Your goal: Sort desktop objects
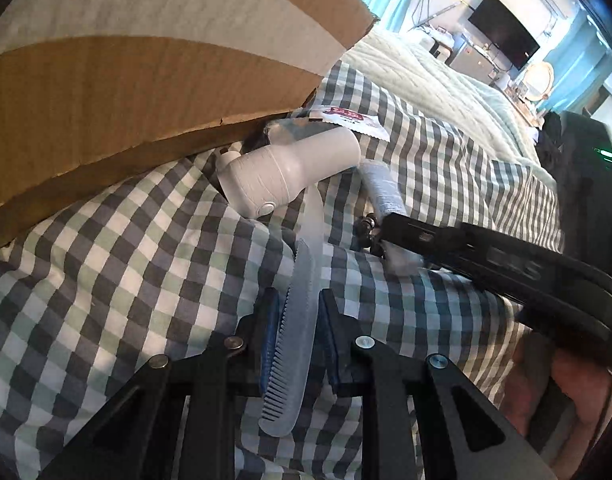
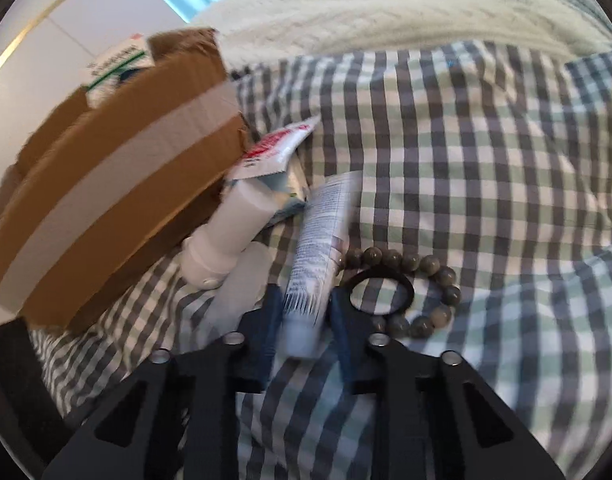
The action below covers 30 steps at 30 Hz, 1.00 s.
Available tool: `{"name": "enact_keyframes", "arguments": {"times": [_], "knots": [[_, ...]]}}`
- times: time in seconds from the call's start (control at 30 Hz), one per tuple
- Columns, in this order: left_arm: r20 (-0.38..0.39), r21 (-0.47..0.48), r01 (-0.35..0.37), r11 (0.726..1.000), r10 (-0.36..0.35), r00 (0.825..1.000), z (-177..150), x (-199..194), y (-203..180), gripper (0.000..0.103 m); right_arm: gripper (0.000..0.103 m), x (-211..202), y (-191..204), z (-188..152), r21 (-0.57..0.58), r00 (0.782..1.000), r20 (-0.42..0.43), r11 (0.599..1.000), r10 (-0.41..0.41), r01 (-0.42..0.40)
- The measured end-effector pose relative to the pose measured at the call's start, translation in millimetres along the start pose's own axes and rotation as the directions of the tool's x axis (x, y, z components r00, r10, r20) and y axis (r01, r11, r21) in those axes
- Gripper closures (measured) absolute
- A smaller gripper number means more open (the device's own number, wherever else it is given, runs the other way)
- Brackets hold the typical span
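Presently, my left gripper (image 1: 300, 304) is closed on a translucent comb (image 1: 294, 344), its blue pads (image 1: 270, 336) pressing the comb from either side; the comb runs lengthwise between them, teeth toward 9 o'clock, and its far end points to 12 o'clock at a white bottle (image 1: 286, 172). The bottle lies on its side on the checked bedcover (image 1: 106, 264), just beside the lower edge of a cardboard box (image 1: 126, 80) that fills the 10 o'clock part of the left wrist view. A red-and-white sachet (image 1: 345, 118) lies at 12 o'clock from the bottle, touching the box's corner.

My right gripper (image 2: 306, 308) has its fingers either side of a white printed tube (image 2: 319, 256), and I note the pads (image 2: 272, 320) sit against the tube's lower end; the frame is blurred there, so I cannot tell whether the hold is firm. The tube points to 12 o'clock. At 3 o'clock from it, touching the cover, lies a grey bead bracelet (image 2: 425, 292) with a black hair tie (image 2: 381, 288) overlapping its near side. In the left wrist view the right gripper enters from 3 o'clock, its tip at the tube (image 1: 383, 188).

A pale quilted blanket (image 2: 385, 12) lies beyond the bedcover at 12 o'clock.
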<state>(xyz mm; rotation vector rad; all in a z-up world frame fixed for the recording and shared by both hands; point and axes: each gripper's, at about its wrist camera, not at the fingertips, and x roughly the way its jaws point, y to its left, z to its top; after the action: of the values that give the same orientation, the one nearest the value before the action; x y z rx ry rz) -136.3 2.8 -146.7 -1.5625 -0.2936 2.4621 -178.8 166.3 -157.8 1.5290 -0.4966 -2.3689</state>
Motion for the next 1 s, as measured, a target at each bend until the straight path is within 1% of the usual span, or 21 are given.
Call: {"name": "enact_keyframes", "arguments": {"times": [0.07,0.13,0.2,0.33,0.37,0.43,0.47,0.67,0.73,0.8,0.87,1.0], "knots": [[0.002,0.007,0.003,1.000,-0.003,1.000,-1.7,-3.3,-1.7,0.087,0.080,-22.5,4.0,-8.4,-0.051,0.999,0.048,0.999,-0.012,0.014],[0.003,0.028,0.008,1.000,-0.008,1.000,-4.4,-7.3,-6.0,0.095,0.082,-42.4,6.2,-18.1,-0.086,0.997,0.074,0.996,-0.026,0.032],[0.000,0.055,0.012,0.998,-0.012,1.000,-6.1,-9.0,-12.2,0.099,0.083,-62.0,9.3,-28.3,-0.085,0.996,0.086,0.996,-0.008,0.015],[-0.011,0.111,0.028,0.993,-0.027,1.000,-15.8,-15.1,-23.9,0.099,0.083,-77.0,4.7,-48.6,-0.065,0.999,0.052,0.998,-0.008,0.011],[-0.012,0.118,0.028,0.993,-0.026,1.000,-18.1,-16.8,-25.4,0.099,0.083,-74.7,5.1,-48.6,-0.066,0.999,0.045,0.998,-0.009,0.012],[-0.006,0.129,0.033,0.991,-0.032,0.999,-22.2,-22.1,-26.3,0.100,0.083,-73.2,-0.8,-60.6,-0.078,0.999,0.033,0.997,-0.023,0.025],[-0.003,0.128,0.039,0.991,-0.039,0.999,-23.5,-25.1,-25.6,0.100,0.083,-72.3,-1.1,-59.5,-0.083,0.999,0.034,0.996,-0.026,0.029],[0.020,0.108,0.079,0.991,-0.081,0.996,-23.9,-43.8,-23.5,0.100,0.083,-96.2,7.3,-66.7,-0.120,0.995,0.098,0.992,-0.023,0.035],[0.040,0.113,0.068,0.991,-0.072,0.997,-23.0,-48.9,-25.2,0.100,0.083,-102.0,10.2,-67.2,-0.123,0.994,0.109,0.992,-0.016,0.030],[0.063,0.132,0.052,0.990,-0.061,0.996,-22.2,-54.2,-28.2,0.100,0.083,-106.8,13.0,-68.1,-0.126,0.992,0.122,0.991,-0.026,0.041],[0.078,0.137,0.058,0.989,-0.069,0.995,-20.9,-59.3,-29.2,0.100,0.083,-111.2,14.7,-69.0,-0.131,0.990,0.135,0.990,-0.042,0.060],[0.109,0.151,0.059,0.987,-0.076,0.991,-18.7,-70.0,-31.3,0.100,0.083,-122.7,14.6,-69.4,-0.123,0.987,0.155,0.991,-0.035,0.055]]}}
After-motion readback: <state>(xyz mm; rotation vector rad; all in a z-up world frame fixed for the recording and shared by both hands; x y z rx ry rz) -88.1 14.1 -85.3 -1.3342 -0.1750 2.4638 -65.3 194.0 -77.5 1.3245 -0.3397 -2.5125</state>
